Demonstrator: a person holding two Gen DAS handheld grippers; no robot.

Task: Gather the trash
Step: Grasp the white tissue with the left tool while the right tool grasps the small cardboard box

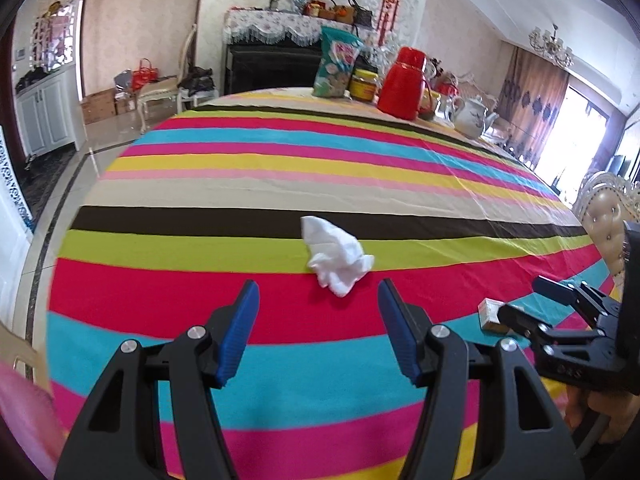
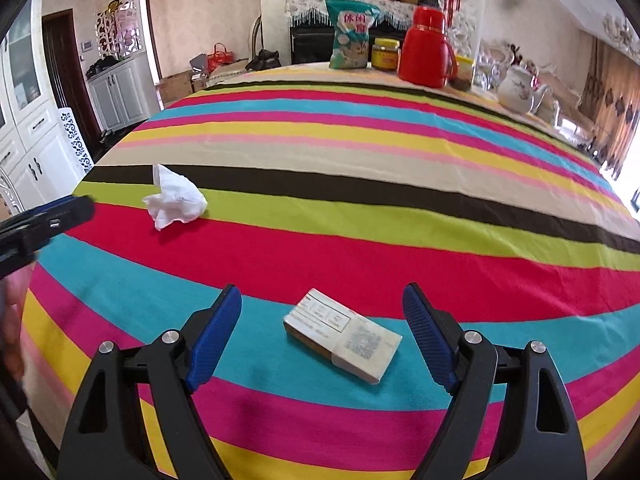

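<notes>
A crumpled white tissue (image 1: 336, 256) lies on the striped tablecloth (image 1: 280, 152), over the green and red stripes. My left gripper (image 1: 317, 286) hovers open just short of it, and the tissue's near tip lies about level with the blue pads. In the right wrist view a small flat cardboard box (image 2: 342, 334) lies on the blue stripe. My right gripper (image 2: 322, 290) stands open around the box, with clear gaps on both sides. The tissue (image 2: 176, 200) shows far left there, beside a left finger (image 2: 60, 216). The right gripper (image 1: 520, 298) and the box (image 1: 491, 314) sit at the left view's right edge.
At the table's far end stand a snack bag (image 2: 350, 36), a yellow-lidded jar (image 2: 385, 54), a red thermos (image 2: 426, 48) and a white teapot (image 2: 518, 88). A padded chair back (image 1: 608, 216) rises at the right. The table edge drops to tiled floor on the left.
</notes>
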